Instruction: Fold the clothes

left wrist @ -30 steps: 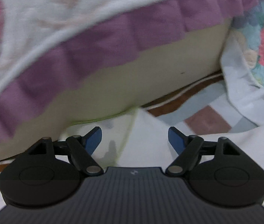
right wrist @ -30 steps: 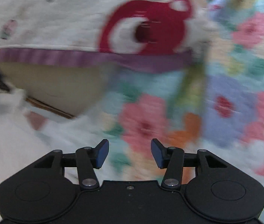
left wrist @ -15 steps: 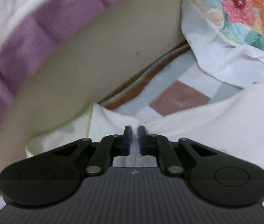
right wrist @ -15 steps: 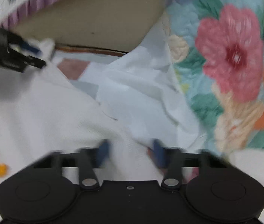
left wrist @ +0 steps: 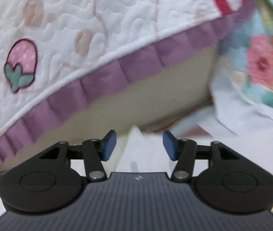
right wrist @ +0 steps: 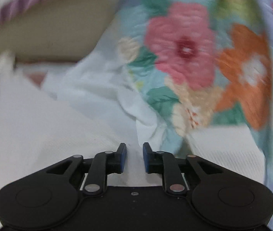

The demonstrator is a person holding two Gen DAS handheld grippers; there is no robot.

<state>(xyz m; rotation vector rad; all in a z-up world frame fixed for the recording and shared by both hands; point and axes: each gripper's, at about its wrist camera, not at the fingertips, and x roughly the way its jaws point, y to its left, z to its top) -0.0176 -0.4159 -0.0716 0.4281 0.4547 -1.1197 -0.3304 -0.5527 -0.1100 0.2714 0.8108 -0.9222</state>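
left gripper [left wrist: 139,144]: your jaws stand wide apart with nothing between the blue pads. A peaked corner of the white garment [left wrist: 146,154] pokes up in the gap, but neither pad touches it as far as I can tell.

right gripper [right wrist: 134,157]: much narrower, just a slim gap left. White cloth sits in that gap, though the view is smeared, so I can't tell if the pads really bite it or only straddle it.

white garment [right wrist: 40,130]: spread low across both views, from about 9 o'clock to 6 o'clock in the right wrist view, lying on the bed. Part of it is bunched up at 12 o'clock of your right fingers, against the floral quilt [right wrist: 184,44].

strawberry quilt [left wrist: 78,28]: hangs over the top half of the left view, purple ruffle [left wrist: 117,73] running from 8 o'clock up to 1 o'clock. Keep clear of it.

step, my guess: you're working the garment's far edge with both grippers. One open and one nearly closed fits either picking up or letting go, so I won't call it.

doing it well: if you grab, go deep enough that the pads take a real pinch of the corner, not just the tip. Match both sides at the same edge so the fold line stays straight.

watch out: that bunched cloth by the floral quilt can drag along, so check you've only got one layer.
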